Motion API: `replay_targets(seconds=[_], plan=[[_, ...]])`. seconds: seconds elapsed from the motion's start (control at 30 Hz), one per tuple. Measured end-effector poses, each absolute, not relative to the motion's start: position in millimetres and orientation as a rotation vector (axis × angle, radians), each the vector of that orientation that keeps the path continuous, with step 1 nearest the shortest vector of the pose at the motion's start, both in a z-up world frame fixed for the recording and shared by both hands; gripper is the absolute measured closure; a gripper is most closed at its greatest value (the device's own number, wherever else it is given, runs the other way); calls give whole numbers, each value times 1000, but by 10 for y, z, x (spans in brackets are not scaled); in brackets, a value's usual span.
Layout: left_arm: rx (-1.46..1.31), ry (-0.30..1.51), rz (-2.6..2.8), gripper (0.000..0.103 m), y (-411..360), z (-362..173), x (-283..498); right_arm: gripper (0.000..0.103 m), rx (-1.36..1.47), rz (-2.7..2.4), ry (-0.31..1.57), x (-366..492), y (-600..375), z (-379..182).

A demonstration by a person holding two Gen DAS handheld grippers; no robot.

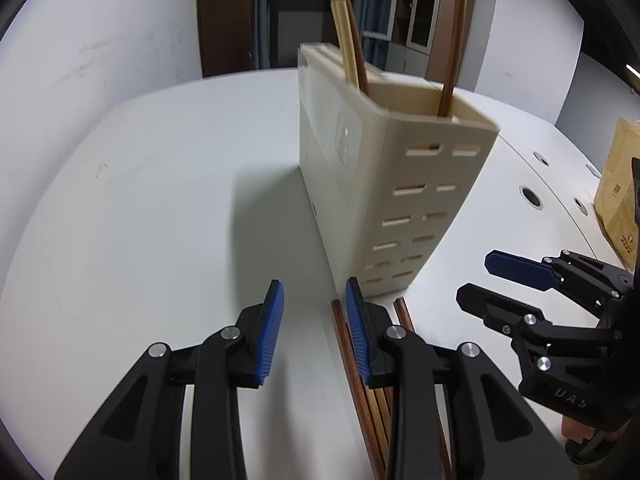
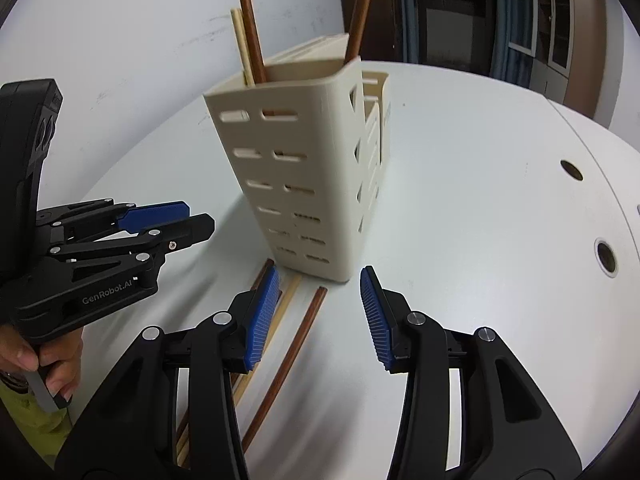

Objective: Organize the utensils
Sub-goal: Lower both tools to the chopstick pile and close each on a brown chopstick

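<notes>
Both fingers (image 1: pixel 314 330) (image 2: pixel 320 316) spread, empty, chopsticks (image 2: pixel 298 340) beside holder (image 2: pixel 296 168)

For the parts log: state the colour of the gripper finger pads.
Blue, ribbed pads on black fingers; clearest in the right wrist view.

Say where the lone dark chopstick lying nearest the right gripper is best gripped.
Probably mid-shaft on the dark chopstick, from above, jaws across its width. It lies flat on the table, apart from the others, and the open right gripper is near it.
</notes>
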State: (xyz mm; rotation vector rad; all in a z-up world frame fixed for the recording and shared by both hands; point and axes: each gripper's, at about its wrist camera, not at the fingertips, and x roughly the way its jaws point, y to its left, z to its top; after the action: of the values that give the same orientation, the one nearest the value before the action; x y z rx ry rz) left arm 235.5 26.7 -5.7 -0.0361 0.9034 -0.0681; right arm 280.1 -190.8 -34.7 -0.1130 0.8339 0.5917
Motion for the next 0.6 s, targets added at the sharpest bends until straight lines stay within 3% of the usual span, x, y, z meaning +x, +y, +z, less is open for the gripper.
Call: replay_targets(seconds=[0.6], plan=[[-13,1148,-90,72,54,-555,2830,60,-112,577,1035,2917,-1784,-824]])
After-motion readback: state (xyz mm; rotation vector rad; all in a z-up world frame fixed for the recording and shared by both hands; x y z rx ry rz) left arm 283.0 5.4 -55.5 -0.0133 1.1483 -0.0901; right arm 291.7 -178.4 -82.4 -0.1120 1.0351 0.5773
